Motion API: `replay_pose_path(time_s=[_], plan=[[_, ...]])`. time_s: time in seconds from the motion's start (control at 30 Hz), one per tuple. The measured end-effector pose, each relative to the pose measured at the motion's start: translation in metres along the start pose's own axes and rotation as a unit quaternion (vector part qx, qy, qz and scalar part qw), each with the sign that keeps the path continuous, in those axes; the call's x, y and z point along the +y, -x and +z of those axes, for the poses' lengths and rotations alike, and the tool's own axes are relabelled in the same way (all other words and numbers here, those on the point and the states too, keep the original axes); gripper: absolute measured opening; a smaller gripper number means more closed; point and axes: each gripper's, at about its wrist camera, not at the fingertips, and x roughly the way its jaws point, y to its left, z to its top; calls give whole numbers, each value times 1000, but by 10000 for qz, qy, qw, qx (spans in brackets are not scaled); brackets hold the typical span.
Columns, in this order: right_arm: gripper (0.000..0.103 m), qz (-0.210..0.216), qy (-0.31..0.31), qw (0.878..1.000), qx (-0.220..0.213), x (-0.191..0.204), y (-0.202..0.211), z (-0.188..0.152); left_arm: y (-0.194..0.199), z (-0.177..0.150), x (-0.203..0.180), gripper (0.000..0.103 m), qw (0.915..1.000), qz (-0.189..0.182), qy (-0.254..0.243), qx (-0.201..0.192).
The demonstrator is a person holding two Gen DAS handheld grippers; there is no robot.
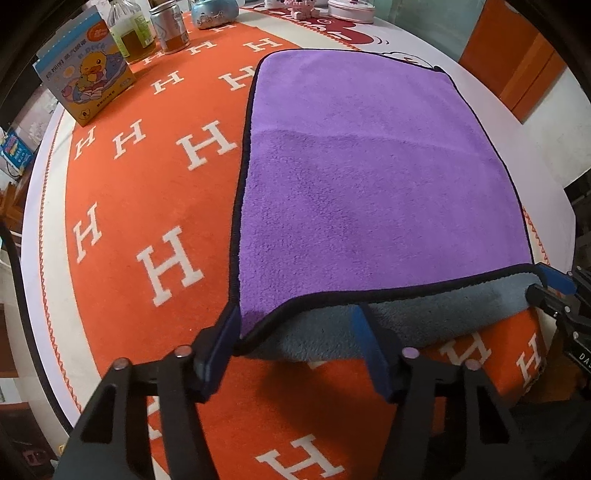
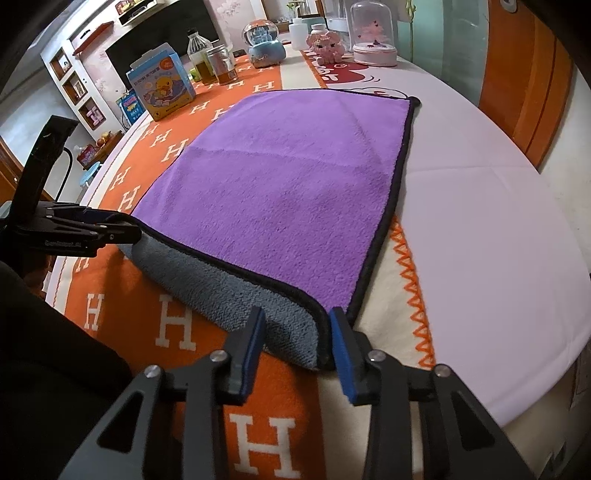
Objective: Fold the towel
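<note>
A purple towel (image 1: 369, 177) with a grey underside and black hem lies spread on an orange blanket with white H letters; it also shows in the right wrist view (image 2: 288, 184). Its near edge is raised, showing the grey side (image 1: 388, 328). My left gripper (image 1: 295, 332) is open, its blue pads on either side of the near left corner. My right gripper (image 2: 295, 339) is open around the near right corner (image 2: 321, 332). The right gripper shows in the left wrist view (image 1: 554, 291), and the left gripper in the right wrist view (image 2: 110, 229).
A duck-print box (image 1: 85, 81), a bottle (image 1: 129, 33), a can (image 1: 170, 26) and a blue ornament (image 1: 214, 11) stand at the far left. A snow globe (image 2: 264, 42), pink toy (image 2: 327, 46) and glass dome (image 2: 373, 33) stand at the back. The table's white edge (image 2: 498, 229) is on the right.
</note>
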Motion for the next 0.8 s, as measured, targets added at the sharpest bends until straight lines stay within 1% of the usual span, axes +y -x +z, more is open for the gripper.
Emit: replay_pose_path(time_s=[0.07, 0.1, 0.17, 0.2, 0.27, 0.4, 0.5, 0.6, 0.8], plan=[[28, -17, 3, 10000, 0, -1, 0, -1, 1, -1, 1, 49, 10000, 24, 46, -1], [25, -23, 2, 10000, 2, -1, 1, -2, 1, -1, 2, 46, 10000, 36, 74, -3], [22, -26, -5, 10000, -5, -2, 2, -2, 1, -1, 4, 38, 9999, 73, 122, -12], [20, -26, -7, 10000, -12, -3, 2, -3, 1, -1, 6, 35, 9998, 98, 149, -23], [18, -25, -14, 10000, -25, -4, 3, -2, 0, -1, 8, 25, 9998, 115, 180, -26], [14, -11, -19, 10000, -55, -5, 5, -3, 0, 0, 12, 16, 9997, 97, 224, -59], [9, -19, -21, 10000, -74, -6, 6, -2, 0, 0, 13, 12, 9997, 72, 230, -69], [6, -6, -12, 10000, -69, -7, 7, -3, 1, -1, 13, 10, 9997, 65, 232, -80], [6, -27, 60, 10000, -53, -6, 8, -1, 3, -1, 15, 9, 9996, 57, 262, -106]])
